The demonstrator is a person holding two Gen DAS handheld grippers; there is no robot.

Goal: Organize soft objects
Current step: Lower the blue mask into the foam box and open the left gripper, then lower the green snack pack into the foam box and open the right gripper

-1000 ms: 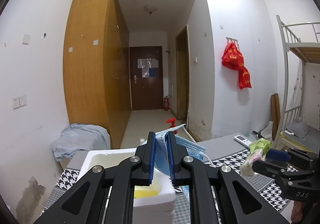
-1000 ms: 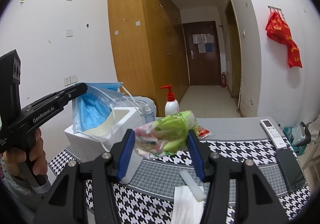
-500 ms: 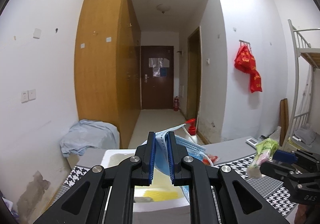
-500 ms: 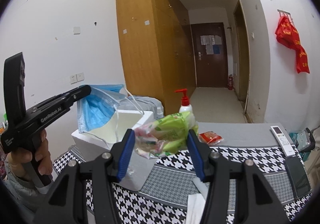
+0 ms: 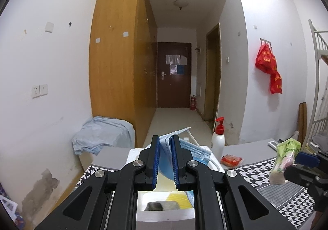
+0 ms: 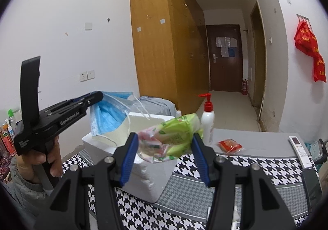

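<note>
While pinched between closed jaws, the mask (image 5: 167, 153) hangs over the foam box (image 5: 164, 212).

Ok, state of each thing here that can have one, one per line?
Left gripper: shut on the blue face mask.
Blue face mask: lifted, hanging over the foam box.
Right gripper: shut on the green snack packet.
Green snack packet: held in the air.
Foam box: open, no lid.
Pump bottle: upright.
</note>
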